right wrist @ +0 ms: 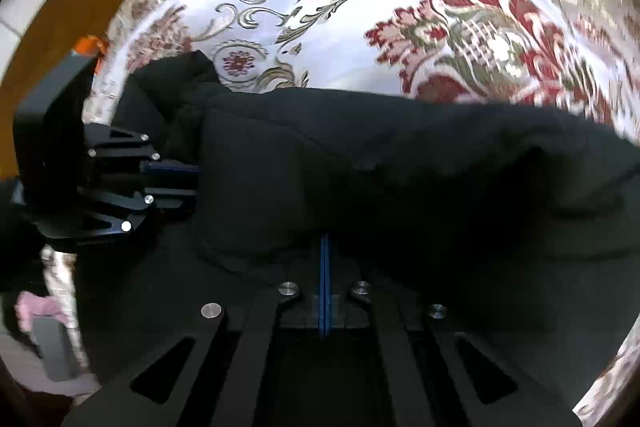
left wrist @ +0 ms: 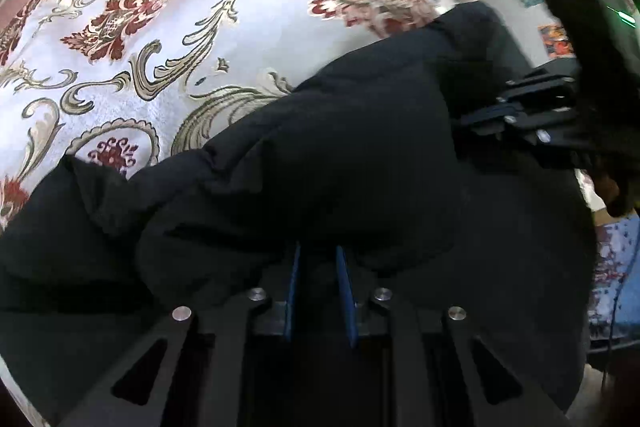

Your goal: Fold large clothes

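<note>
A bulky black padded jacket lies on a table covered by a white cloth with red and gold flowers. My left gripper has its blue pads a narrow gap apart with jacket fabric bunched between them. My right gripper has its pads pressed together on a fold of the jacket. Each gripper shows in the other's view: the right one at the jacket's right edge, the left one at its left edge. The fingertips are buried in the fabric.
The flowered cloth covers the table beyond the jacket. A brown board stands past the table's left edge. Boxes and colourful papers lie on the floor to the right.
</note>
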`<move>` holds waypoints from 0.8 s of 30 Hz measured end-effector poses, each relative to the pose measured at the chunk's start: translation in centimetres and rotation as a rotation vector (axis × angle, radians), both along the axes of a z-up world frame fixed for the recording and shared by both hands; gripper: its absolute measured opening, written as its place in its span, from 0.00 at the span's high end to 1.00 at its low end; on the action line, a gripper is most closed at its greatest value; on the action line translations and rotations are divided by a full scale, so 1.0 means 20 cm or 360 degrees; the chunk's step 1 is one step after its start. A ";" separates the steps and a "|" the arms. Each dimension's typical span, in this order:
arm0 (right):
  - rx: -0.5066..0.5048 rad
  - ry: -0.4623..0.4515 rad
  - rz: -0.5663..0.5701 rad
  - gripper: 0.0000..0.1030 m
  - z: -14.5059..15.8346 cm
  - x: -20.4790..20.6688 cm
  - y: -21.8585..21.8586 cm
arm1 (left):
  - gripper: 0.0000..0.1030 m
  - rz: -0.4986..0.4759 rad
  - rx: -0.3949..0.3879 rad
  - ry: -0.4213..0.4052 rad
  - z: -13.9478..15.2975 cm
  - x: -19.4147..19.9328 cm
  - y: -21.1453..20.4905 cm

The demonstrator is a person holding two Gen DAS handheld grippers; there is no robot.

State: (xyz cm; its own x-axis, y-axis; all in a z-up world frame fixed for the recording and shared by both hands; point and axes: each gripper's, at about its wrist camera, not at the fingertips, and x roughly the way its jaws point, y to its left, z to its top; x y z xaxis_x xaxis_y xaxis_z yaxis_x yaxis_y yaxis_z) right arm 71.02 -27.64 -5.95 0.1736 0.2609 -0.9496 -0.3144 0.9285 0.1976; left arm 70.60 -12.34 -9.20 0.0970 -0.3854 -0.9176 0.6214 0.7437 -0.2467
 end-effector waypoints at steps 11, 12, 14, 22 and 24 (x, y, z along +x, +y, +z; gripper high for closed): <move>-0.0106 -0.0286 0.0032 1.00 -0.03 0.01 0.06 | 0.84 0.0088 0.0006 -0.0095 -0.06 0.04 -0.05; -0.0083 -0.0287 0.0025 1.00 -0.01 -0.01 0.05 | 0.84 0.0095 -0.0026 -0.0094 -0.04 0.02 -0.03; -0.0032 -0.0250 0.0024 1.00 0.02 -0.04 0.03 | 0.83 0.0083 -0.0066 -0.0101 0.00 -0.02 0.01; -0.0079 -0.0095 0.0000 1.00 -0.05 -0.07 0.00 | 0.84 0.0143 0.0064 -0.0064 -0.09 -0.03 0.09; -0.0101 -0.0122 -0.0018 1.00 -0.09 -0.05 0.03 | 0.84 0.0191 0.0121 -0.0075 -0.12 -0.01 0.05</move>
